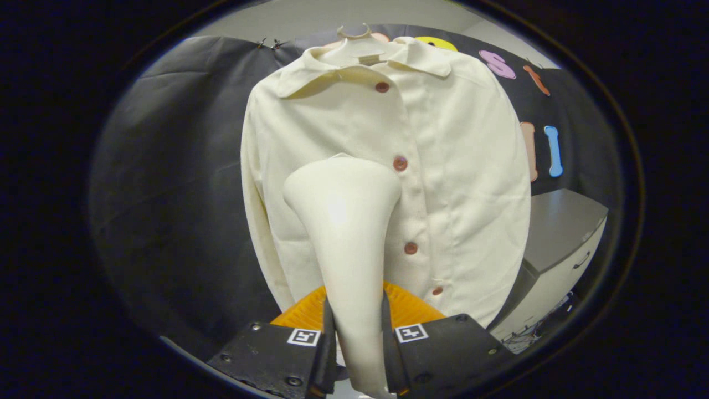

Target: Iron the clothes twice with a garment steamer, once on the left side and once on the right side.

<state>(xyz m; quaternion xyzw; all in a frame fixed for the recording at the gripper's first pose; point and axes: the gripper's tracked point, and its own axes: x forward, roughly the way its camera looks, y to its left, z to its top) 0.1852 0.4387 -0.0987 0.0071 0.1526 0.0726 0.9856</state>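
Note:
A cream button-up shirt (460,166) with reddish-brown buttons hangs on a hanger (354,34) against the black cloth wall. My gripper (357,332) is shut on the neck of a cream garment steamer (346,233), both fingers pressing on its handle. The steamer's wide head stands just ahead of the fingers, over the shirt's left half beside the button row, about level with the second button. Whether the head touches the cloth I cannot tell. The steamer hides part of the shirt's left front.
A white cabinet (559,249) with a grey top stands to the right of the shirt, some cables at its foot. The black cloth wall (177,177) spreads behind and to the left of the shirt.

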